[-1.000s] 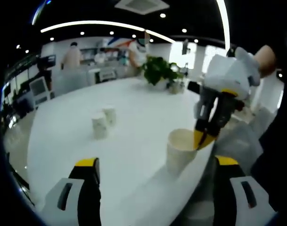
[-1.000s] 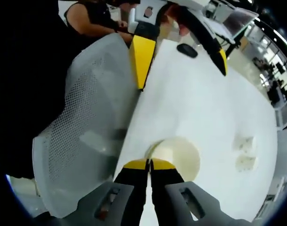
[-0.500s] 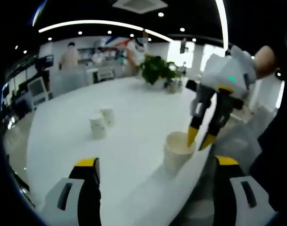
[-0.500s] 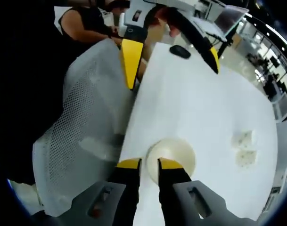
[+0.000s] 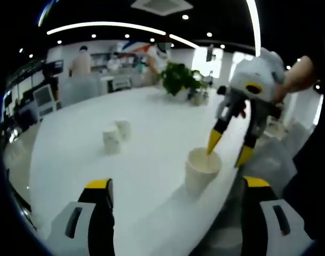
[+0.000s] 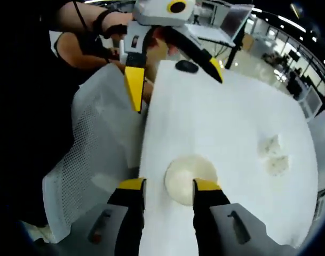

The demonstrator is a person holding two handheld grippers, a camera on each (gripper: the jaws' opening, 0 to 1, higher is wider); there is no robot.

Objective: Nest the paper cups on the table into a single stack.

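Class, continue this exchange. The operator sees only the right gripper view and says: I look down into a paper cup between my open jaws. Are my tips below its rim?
Observer: No. In the left gripper view the right gripper hangs above the near cup, with one tip over its mouth and the other outside the rim.
Operator: Are the two other cups standing up?
Observer: Yes. The two far cups stand upright, close together, apart from the near cup.
Operator: What lies beyond them?
Observer: A potted plant stands at the far side of the table.
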